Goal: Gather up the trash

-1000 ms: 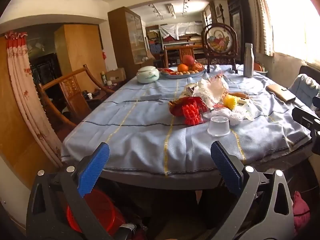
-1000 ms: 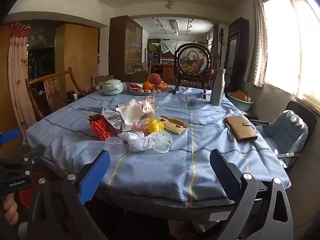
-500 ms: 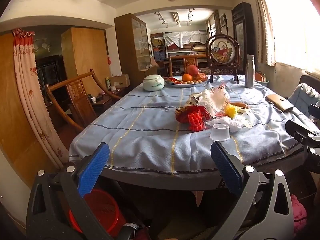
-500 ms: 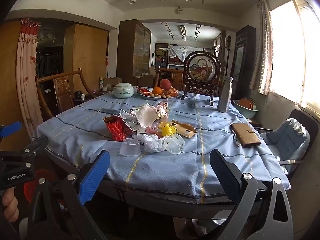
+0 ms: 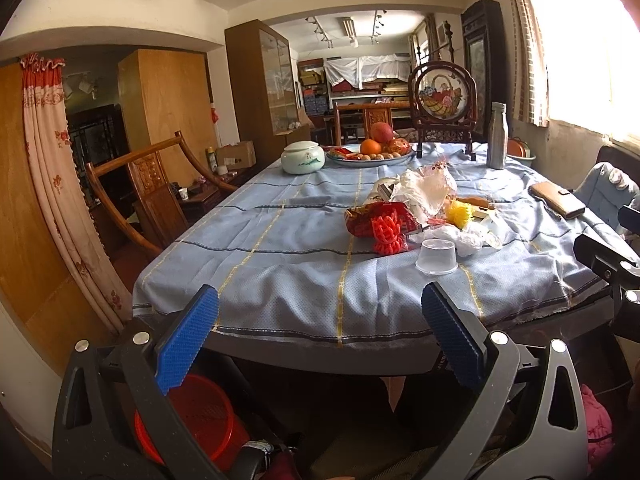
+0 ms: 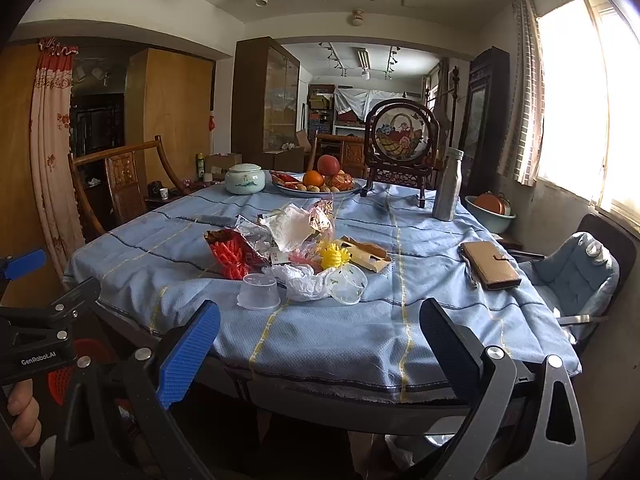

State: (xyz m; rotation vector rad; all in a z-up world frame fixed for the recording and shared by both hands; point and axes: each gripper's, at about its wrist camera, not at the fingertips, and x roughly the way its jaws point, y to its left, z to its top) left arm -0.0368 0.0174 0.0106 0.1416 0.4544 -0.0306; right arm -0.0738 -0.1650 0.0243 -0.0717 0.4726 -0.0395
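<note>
A pile of trash lies mid-table on the blue cloth: a red snack bag (image 5: pixel 374 220) (image 6: pixel 232 250), crumpled clear and white wrappers (image 5: pixel 424 192) (image 6: pixel 296 224), a yellow ball (image 6: pixel 335 256), a torn cardboard piece (image 6: pixel 366 254), and two clear plastic cups, one upside down (image 5: pixel 437 255) (image 6: pixel 259 291), one on its side (image 6: pixel 347 284). My left gripper (image 5: pixel 320 332) is open and empty, short of the table's near edge. My right gripper (image 6: pixel 320 340) is open and empty, also short of the edge. A red basket (image 5: pixel 188 416) stands on the floor under the table.
Further back stand a ceramic jar (image 5: pixel 302 157), a fruit plate (image 5: pixel 370 152), a framed round screen (image 6: pixel 402 136) and a metal bottle (image 6: pixel 448 186). A brown wallet (image 6: pixel 490 264) lies at the right. A wooden chair (image 5: pixel 148 184) stands left, a cushioned chair (image 6: pixel 580 276) right.
Both grippers have risen and drawn back a little, so the table sits lower and farther in both views. Both stay open. Nothing on the table has moved.
</note>
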